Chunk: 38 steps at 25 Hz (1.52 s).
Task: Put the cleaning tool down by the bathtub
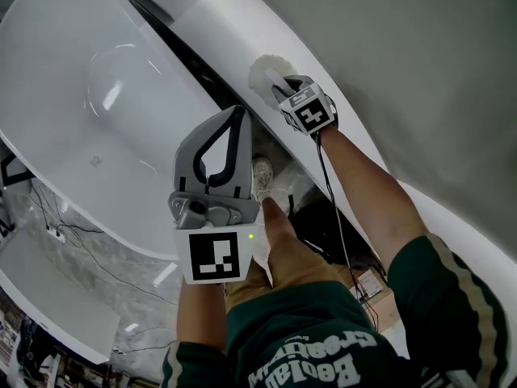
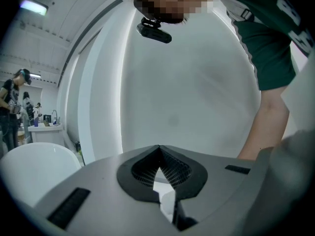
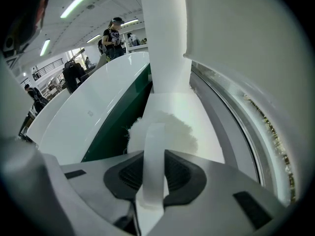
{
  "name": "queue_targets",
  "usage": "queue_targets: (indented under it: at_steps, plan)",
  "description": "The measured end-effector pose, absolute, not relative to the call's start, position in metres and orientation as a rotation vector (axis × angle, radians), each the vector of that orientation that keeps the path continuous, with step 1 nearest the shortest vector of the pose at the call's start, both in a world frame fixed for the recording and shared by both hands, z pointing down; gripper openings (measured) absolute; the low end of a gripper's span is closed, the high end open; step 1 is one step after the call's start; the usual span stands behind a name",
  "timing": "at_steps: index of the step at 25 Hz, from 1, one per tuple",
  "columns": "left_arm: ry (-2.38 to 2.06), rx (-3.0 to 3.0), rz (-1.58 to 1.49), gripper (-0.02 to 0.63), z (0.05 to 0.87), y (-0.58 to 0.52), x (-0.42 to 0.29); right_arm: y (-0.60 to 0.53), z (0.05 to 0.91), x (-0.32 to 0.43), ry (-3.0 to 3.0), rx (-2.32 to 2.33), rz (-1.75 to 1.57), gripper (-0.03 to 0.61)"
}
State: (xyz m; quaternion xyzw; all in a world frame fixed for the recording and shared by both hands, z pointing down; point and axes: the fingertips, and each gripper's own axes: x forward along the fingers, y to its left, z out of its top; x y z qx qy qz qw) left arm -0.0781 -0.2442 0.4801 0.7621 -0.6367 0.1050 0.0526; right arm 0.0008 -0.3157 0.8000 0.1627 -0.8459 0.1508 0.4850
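Right gripper (image 1: pixel 284 94) is clamped on the cleaning tool (image 1: pixel 263 74), jaws pinching its flat white handle (image 3: pixel 152 173). The fluffy white head (image 3: pixel 170 132) sticks out just past the jaw tips. That head sits at the edge of a curved white tub rim (image 1: pixel 226 23); whether it touches, I can't tell. Left gripper (image 1: pixel 237 113) hangs nearer the body, jaws pressed together on nothing, well apart from the tool. A big white bathtub (image 1: pixel 97 95) fills the left, with a dark gap between it and the rim. Below, a grey marbled floor (image 1: pixel 105 253) with cables and one pale shoe (image 1: pixel 262 176). Strip lights (image 3: pixel 78 1) overhead, and a standing person (image 3: pixel 114 36) across the room.
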Motion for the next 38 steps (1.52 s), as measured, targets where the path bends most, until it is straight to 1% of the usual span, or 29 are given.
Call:
queue_targets:
  at_steps: [15,21,28,38]
  plan:
    - [-1.917,2.234,0.241,0.003,0.489,-0.23,-0.075,-0.322,0.833,0.004,-1.911,0.417,0.411,0.092]
    - [-1.889,2.245,0.274,0.003,0.49,-0.224,-0.078,-0.315,0.847,0.004,-1.87,0.382,0.445,0.092]
    - [-1.884,2.195,0.221,0.003,0.496,-0.221,-0.088,-0.315,0.851,0.003,-1.877,0.401,0.472,0.092]
    - [-1.867,2.229,0.26,0.003,0.497,-0.226,-0.082,-0.315,0.853,0.005,-1.891,0.417,0.483,0.094]
